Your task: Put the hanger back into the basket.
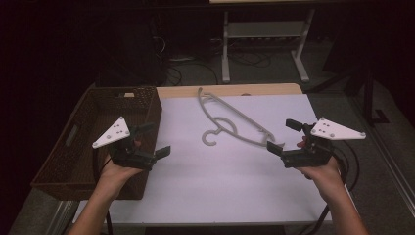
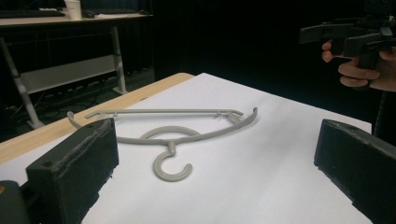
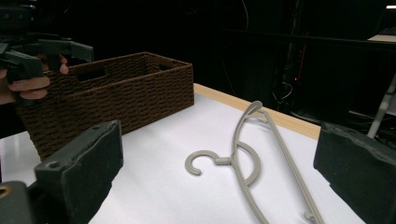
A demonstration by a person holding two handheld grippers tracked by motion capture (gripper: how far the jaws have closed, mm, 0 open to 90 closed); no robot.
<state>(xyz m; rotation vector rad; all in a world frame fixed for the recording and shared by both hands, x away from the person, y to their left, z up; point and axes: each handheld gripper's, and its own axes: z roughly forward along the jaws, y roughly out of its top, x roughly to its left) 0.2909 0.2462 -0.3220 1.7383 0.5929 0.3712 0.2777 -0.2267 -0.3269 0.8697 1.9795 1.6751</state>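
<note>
At the centre of the high view, on the white table sheet (image 1: 205, 181), I see the grey hanger (image 1: 230, 122) lying flat, its hook toward the lower middle of the frame and its long bar running toward the right. The brown woven basket (image 1: 98, 137) fills the left of that frame. My worry: the hanger is thin and lies flush with the sheet, so a jaw coming down at a shallow angle could skid it away or pinch the sheet instead; lifted by one end, it may swing and catch the basket rim. My left gripper (image 1: 149, 139), at the lower left, stands wide and empty. My right gripper (image 1: 286, 137), at the lower right, is equally wide, holding nothing, just beside the hanger's near end.
</note>
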